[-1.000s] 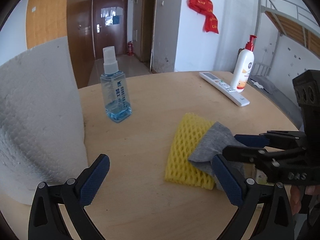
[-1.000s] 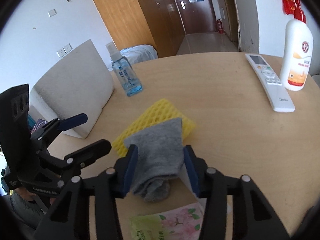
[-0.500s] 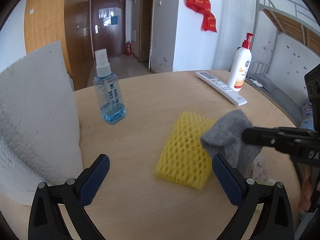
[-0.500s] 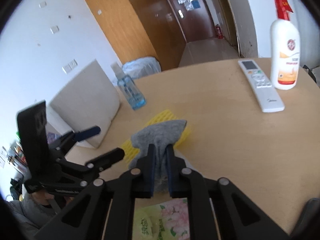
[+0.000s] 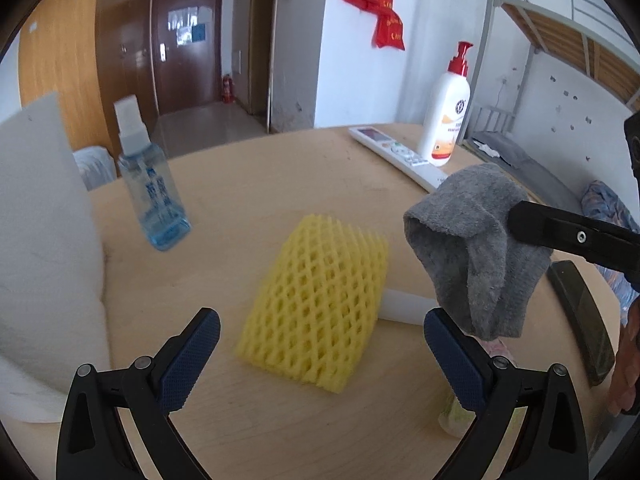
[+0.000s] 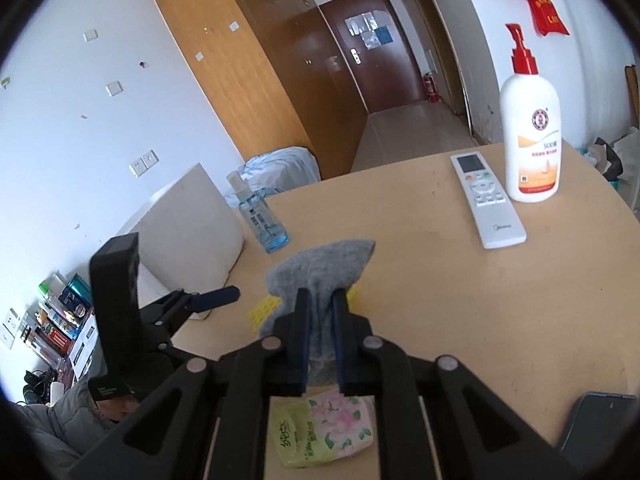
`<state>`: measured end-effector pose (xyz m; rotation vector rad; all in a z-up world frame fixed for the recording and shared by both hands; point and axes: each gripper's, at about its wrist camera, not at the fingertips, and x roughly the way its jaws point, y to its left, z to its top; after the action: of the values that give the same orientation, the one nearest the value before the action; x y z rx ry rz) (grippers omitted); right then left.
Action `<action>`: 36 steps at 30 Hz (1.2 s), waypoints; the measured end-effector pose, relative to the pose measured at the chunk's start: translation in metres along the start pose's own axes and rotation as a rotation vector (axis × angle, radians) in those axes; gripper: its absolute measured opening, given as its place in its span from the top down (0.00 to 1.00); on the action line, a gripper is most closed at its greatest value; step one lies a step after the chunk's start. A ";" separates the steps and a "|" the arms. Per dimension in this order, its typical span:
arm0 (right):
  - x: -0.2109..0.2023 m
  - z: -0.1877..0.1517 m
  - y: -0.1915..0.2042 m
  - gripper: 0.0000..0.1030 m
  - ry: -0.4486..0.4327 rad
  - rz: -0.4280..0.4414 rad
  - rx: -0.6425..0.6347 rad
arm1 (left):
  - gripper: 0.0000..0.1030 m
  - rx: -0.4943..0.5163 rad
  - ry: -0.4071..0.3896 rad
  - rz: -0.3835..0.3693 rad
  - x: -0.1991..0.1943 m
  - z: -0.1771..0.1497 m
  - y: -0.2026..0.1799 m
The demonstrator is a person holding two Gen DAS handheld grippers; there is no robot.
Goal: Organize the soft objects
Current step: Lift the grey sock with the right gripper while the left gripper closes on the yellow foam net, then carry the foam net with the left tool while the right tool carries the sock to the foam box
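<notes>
My right gripper (image 6: 320,300) is shut on a grey sock (image 6: 320,268) and holds it in the air above the round wooden table (image 6: 460,300). The sock also hangs at the right of the left wrist view (image 5: 476,248), pinched by a right finger (image 5: 568,236). A yellow foam net sleeve (image 5: 320,304) lies flat on the table below and left of the sock. My left gripper (image 5: 320,344) is open and empty, its pads either side of the sleeve's near end, above the table. In the right wrist view the sleeve (image 6: 264,310) is mostly hidden behind the sock.
A white foam block (image 5: 44,248) stands at the left. A blue spray bottle (image 5: 154,196), a white remote (image 5: 400,156) and a lotion pump bottle (image 5: 446,120) stand further back. A green tissue pack (image 6: 324,428) and a dark phone (image 5: 580,316) lie near the front edge.
My right gripper closed on the grey sock and lifted it off the yellow sleeve, up and to the right. My left gripper stayed open and shifted slightly.
</notes>
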<state>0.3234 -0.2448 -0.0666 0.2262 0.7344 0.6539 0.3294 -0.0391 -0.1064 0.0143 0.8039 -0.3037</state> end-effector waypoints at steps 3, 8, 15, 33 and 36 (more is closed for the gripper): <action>-0.001 0.000 -0.003 0.87 0.003 0.002 0.005 | 0.04 -0.009 0.011 0.002 0.005 0.002 0.001; 0.001 0.000 -0.004 0.87 0.005 0.006 0.006 | 0.19 -0.028 0.071 -0.005 0.023 0.002 0.003; 0.002 -0.001 -0.005 0.87 0.010 0.006 0.004 | 0.49 -0.022 0.084 0.003 0.030 0.002 0.002; -0.005 -0.002 0.000 0.87 -0.009 -0.009 0.001 | 0.91 0.008 -0.026 0.044 -0.003 0.002 0.001; -0.009 -0.001 0.003 0.87 -0.019 -0.010 -0.004 | 0.91 0.005 -0.045 0.046 -0.011 0.003 0.001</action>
<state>0.3159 -0.2485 -0.0614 0.2249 0.7158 0.6433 0.3247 -0.0353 -0.0962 0.0301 0.7567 -0.2617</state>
